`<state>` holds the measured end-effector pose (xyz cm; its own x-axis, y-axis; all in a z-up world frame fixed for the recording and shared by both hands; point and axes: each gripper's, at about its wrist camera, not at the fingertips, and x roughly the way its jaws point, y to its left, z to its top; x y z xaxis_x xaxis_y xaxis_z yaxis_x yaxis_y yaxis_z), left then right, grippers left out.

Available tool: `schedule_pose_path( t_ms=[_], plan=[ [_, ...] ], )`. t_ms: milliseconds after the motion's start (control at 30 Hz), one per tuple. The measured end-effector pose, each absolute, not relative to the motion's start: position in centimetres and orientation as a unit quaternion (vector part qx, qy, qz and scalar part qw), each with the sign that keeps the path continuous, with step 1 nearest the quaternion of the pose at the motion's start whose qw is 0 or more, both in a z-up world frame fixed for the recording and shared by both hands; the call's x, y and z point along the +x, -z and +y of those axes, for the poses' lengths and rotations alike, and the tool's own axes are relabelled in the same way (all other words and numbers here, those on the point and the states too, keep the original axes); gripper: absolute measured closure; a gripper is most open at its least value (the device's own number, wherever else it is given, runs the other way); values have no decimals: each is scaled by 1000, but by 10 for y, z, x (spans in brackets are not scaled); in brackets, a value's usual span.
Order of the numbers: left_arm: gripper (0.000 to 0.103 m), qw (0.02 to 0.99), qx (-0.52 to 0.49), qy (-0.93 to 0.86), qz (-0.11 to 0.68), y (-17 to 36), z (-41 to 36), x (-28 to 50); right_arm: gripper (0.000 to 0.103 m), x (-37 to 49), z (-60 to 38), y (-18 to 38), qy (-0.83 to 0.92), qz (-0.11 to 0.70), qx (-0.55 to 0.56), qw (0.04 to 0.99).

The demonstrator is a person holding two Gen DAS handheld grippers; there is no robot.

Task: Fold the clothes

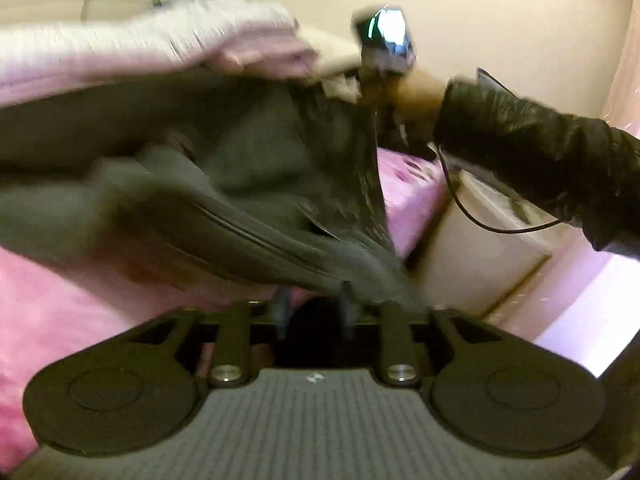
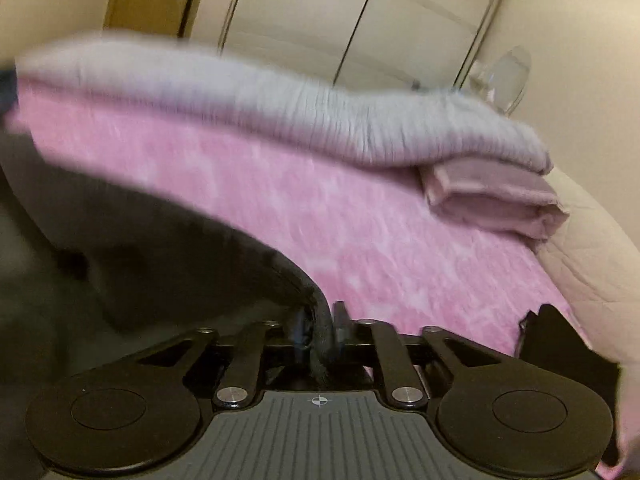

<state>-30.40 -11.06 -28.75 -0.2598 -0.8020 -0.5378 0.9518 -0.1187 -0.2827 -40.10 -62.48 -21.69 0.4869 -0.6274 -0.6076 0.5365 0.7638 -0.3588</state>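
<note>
A dark grey garment hangs stretched between both grippers above a pink blanket. In the left wrist view my left gripper is shut on the garment's lower edge. The right gripper shows at the top right of that view, held by a hand in a black sleeve, with the garment's other end hanging from it. In the right wrist view my right gripper is shut on a bunched edge of the dark grey garment, which trails off to the left. Both views are blurred by motion.
A pink blanket covers the bed. At its far side lie a folded grey knit and a folded mauve cloth, next to a beige pillow. Cream wardrobe doors stand behind. A white box sits beside the bed.
</note>
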Motion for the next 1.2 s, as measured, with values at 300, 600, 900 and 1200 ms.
schedule_pose_path(
  t_ms=[300,600,900,1200],
  plan=[
    [54,758,333,536,161,317,-107,-106,43,-437,-541,251,360,334,-76,868],
    [44,631,622,459,-64,408,-178,-13,38,-441,-402,280,72,387,-81,916],
    [43,557,698,420,-162,426,-189,62,34,-437,-375,301,55,428,-142,891],
    [87,592,702,381,-109,443,-210,101,33,-433,-344,293,14,449,-137,883]
  ],
)
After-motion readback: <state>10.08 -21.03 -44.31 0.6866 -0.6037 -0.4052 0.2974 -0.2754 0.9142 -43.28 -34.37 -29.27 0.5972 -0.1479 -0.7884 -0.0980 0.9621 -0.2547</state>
